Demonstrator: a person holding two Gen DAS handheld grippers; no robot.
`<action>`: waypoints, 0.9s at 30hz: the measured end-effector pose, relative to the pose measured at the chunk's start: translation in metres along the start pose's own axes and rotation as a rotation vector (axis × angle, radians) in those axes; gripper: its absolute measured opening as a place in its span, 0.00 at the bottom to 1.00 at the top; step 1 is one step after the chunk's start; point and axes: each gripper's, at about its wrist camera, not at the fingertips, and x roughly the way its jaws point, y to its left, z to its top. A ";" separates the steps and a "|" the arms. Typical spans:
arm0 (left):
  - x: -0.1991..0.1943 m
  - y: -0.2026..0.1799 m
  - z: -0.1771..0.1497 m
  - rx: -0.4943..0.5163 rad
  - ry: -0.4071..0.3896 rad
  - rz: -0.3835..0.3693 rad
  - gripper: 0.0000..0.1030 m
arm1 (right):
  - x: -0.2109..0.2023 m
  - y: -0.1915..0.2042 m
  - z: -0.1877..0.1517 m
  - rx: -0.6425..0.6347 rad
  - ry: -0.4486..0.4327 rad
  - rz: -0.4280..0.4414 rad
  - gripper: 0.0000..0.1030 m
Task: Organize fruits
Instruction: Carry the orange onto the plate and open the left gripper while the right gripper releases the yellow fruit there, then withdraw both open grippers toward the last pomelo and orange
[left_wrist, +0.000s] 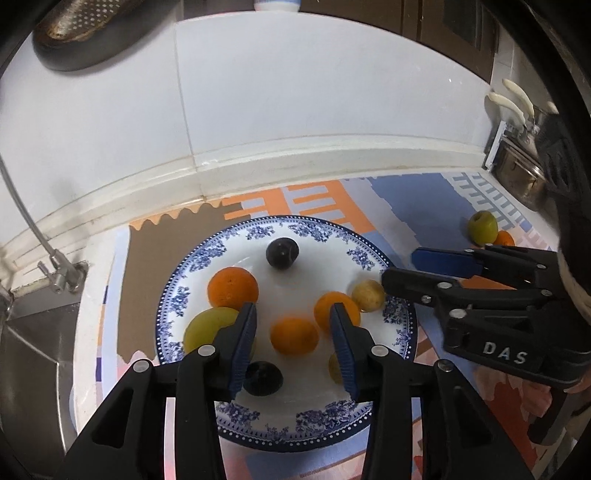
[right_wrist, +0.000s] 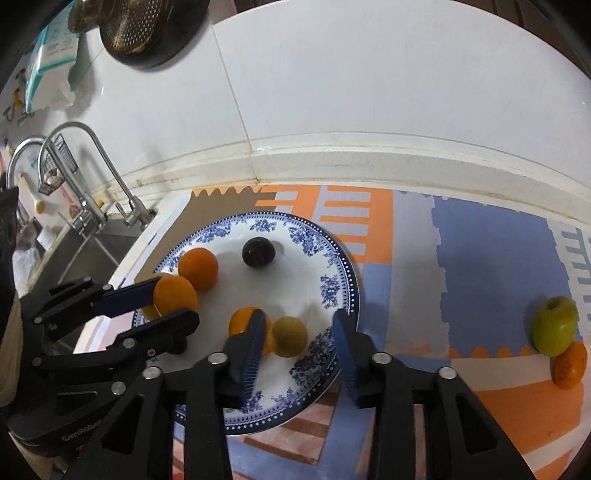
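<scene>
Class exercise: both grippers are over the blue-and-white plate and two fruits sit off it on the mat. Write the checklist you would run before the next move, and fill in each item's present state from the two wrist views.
1. left gripper free of fruit: ok, an orange sits between the open fingers, pads not pressing.
2. right gripper free: ok, open, nothing pinched.
3. Fruit left off the plate: not ok, a green apple and a small orange lie on the mat, touching.
4. Bare space on the plate: ok, middle clear.
5. Grippers apart from each other: ok.
6. Fruits on the plate at rest: cannot tell.
</scene>
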 end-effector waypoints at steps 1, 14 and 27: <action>-0.004 -0.001 0.000 -0.003 -0.010 0.001 0.41 | -0.004 0.000 -0.001 0.003 -0.009 -0.004 0.39; -0.064 -0.040 0.005 0.056 -0.160 -0.032 0.61 | -0.083 -0.012 -0.026 0.105 -0.141 -0.086 0.43; -0.077 -0.105 0.023 0.215 -0.259 -0.147 0.75 | -0.156 -0.053 -0.049 0.167 -0.250 -0.288 0.54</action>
